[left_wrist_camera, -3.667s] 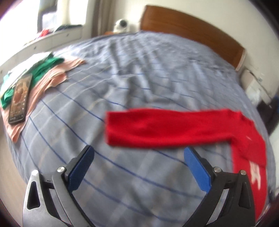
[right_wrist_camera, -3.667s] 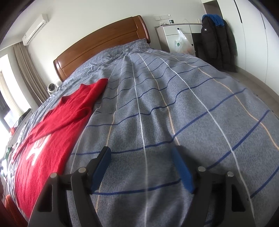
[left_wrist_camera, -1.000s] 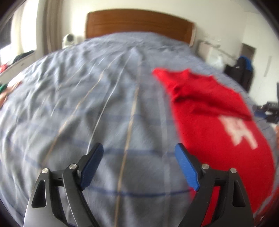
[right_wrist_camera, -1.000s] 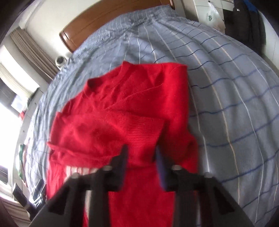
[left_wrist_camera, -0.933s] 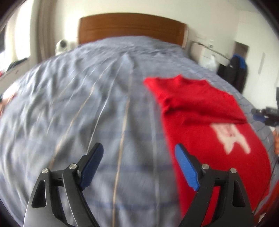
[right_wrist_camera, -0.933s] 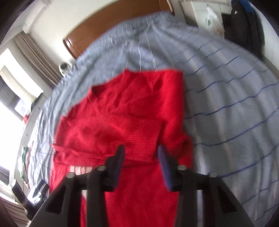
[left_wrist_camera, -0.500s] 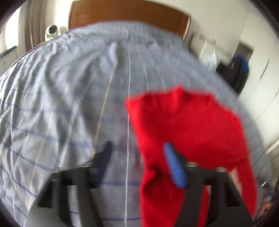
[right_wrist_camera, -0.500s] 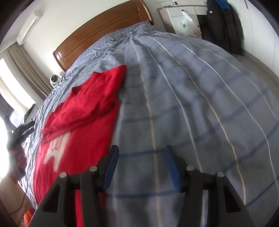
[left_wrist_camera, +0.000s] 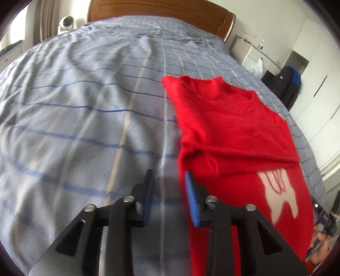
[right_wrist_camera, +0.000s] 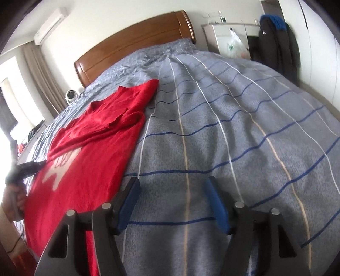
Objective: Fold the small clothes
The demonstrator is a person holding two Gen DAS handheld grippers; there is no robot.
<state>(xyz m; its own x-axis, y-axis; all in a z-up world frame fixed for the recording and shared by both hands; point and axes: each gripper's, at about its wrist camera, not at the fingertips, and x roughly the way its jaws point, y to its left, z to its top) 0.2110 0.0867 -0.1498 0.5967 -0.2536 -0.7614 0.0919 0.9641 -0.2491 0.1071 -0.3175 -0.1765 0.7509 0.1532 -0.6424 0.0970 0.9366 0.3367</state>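
One red sweater [left_wrist_camera: 229, 131] lies flat on the bed [left_wrist_camera: 85, 106], toward its right half as the left wrist view shows it, neck end toward the headboard [left_wrist_camera: 161, 8]. Both sleeves appear folded across the chest; a white figure [left_wrist_camera: 280, 193] shows on the lower front. Hem end is near the foot of the bed, partly hidden under the tongs.

Step in hand, as I judge it: sleeves are in, body not yet folded in half. Next move probably calls for a grip on the two hem corners, or the two long edges, then carrying them up toward the collar.

Left tongs [left_wrist_camera: 170, 189]: jaws partly apart, narrow gap, poised at the sweater's left long edge. The right blue pad overlaps the red edge in the picture; only bedcover shows between the jaws. No cloth held that I can see.

Right tongs [right_wrist_camera: 172, 201]: jaws opening, fairly wide, nothing between them but striped bedcover. They sit just beside the sweater's right long edge [right_wrist_camera: 127, 152], not touching it.

Count: sweater 1; tongs 2; bed 1. A hand [right_wrist_camera: 12, 199] holding the left tool appears at the left rim of the right wrist view.

Room beyond: dark coat [right_wrist_camera: 274, 40] hanging at right, air conditioner [right_wrist_camera: 51, 23] on the wall.
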